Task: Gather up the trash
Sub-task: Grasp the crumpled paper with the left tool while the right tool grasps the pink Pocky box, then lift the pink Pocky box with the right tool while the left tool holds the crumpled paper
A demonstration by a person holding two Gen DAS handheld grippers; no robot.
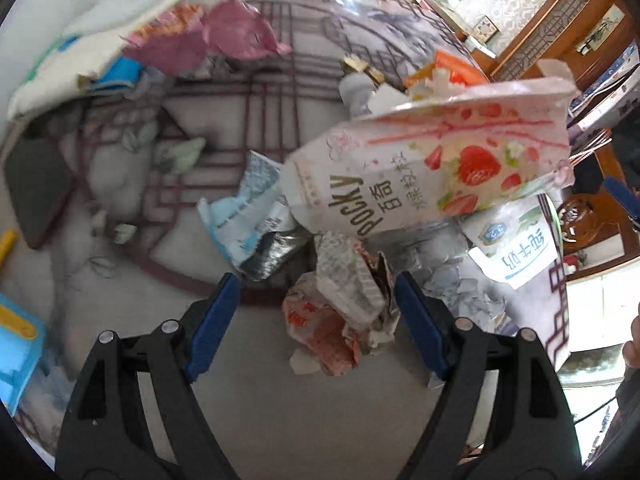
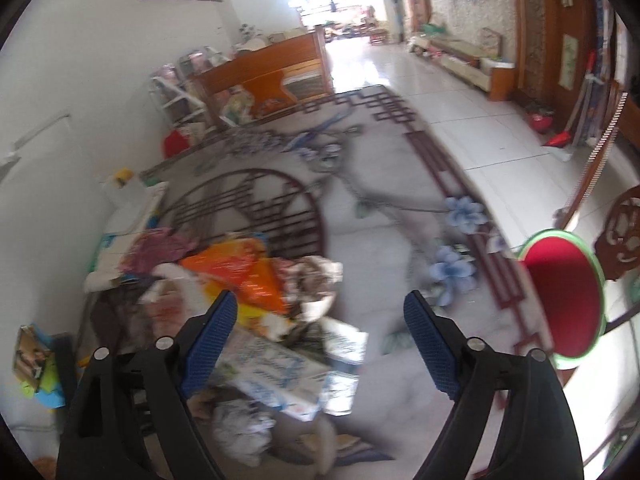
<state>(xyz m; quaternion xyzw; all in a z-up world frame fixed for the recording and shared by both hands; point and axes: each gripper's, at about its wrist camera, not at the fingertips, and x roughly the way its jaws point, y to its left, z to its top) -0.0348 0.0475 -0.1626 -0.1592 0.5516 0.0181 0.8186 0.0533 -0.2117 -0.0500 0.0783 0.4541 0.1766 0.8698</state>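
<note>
Trash lies piled on a patterned rug. In the left wrist view a pink Pocky box lies on the heap, with a blue-white wrapper, a crumpled red-white wrapper and a milk carton around it. My left gripper is open, its blue pads either side of the crumpled wrapper, not closed on it. In the right wrist view my right gripper is open and empty above an orange bag, a white-blue carton and crumpled paper.
A pink bag and white boxes lie at the rug's far left. A red round stool and a carved wooden chair stand at the right. A wooden bench and tiled floor lie beyond.
</note>
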